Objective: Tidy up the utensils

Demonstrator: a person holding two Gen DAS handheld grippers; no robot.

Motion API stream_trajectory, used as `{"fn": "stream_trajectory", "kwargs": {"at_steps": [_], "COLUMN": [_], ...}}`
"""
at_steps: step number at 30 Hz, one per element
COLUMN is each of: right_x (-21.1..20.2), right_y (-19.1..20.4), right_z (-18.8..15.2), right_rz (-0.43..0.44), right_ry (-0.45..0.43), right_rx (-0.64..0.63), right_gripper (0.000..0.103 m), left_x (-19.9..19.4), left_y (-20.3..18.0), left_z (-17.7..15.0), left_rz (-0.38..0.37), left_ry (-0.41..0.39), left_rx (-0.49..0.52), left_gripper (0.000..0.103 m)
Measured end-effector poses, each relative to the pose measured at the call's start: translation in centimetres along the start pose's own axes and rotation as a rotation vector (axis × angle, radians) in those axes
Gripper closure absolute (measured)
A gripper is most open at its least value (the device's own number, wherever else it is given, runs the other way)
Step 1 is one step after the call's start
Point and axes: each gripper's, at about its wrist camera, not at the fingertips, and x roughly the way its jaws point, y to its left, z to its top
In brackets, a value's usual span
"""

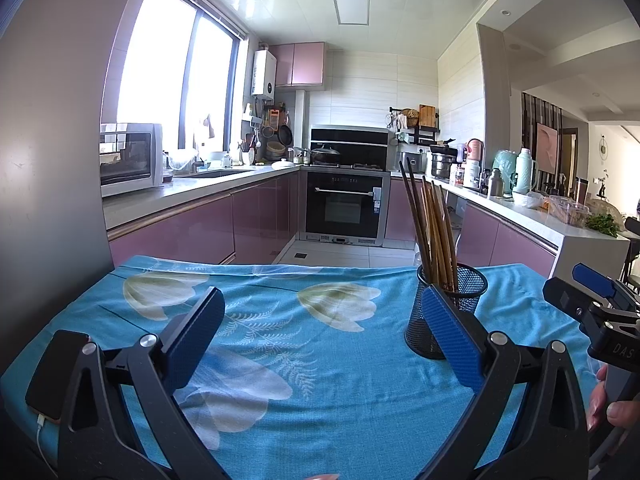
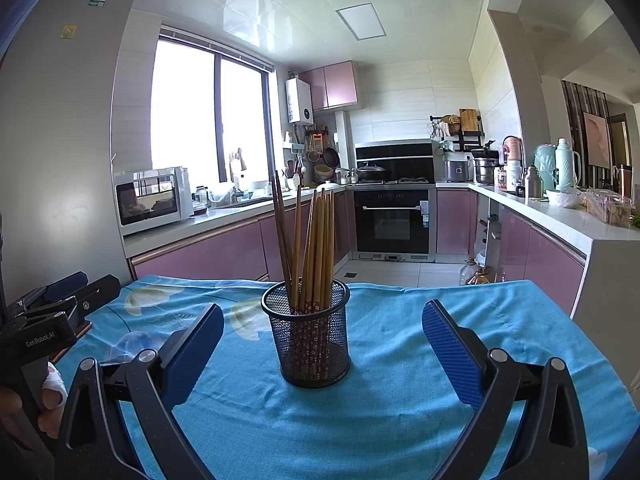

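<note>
chopsticks (image 2: 316, 240): about 8 | mesh holder (image 2: 307, 336): 1 | phone (image 1: 56, 376): 1

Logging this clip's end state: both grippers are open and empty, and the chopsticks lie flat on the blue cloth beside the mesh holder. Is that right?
Not quite. The chopsticks do not lie on the blue cloth; they stand upright inside the black mesh holder, as the right wrist view shows. The rest holds: the left gripper and right gripper are both open and empty.

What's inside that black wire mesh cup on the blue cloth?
The black wire mesh cup holds a bundle of brown wooden chopsticks, standing upright and fanning slightly. Their patterned red lower ends show through the mesh. The cup's bottom is hidden, so anything beneath them cannot be seen.
</note>
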Motion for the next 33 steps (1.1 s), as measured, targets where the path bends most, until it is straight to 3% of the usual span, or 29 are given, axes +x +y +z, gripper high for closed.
{"fn": "stream_trajectory", "kwargs": {"at_steps": [33], "right_x": [0.22], "right_y": [-0.03], "right_z": [-0.11], "right_rz": [-0.001], "right_ry": [0.008], "right_rx": [0.002], "right_gripper": [0.007], "left_x": [0.17], "left_y": [-0.30], "left_z": [-0.34], "left_rz": [0.013], "left_ry": [0.000], "left_rx": [-0.003], "left_gripper": [0.006]}}
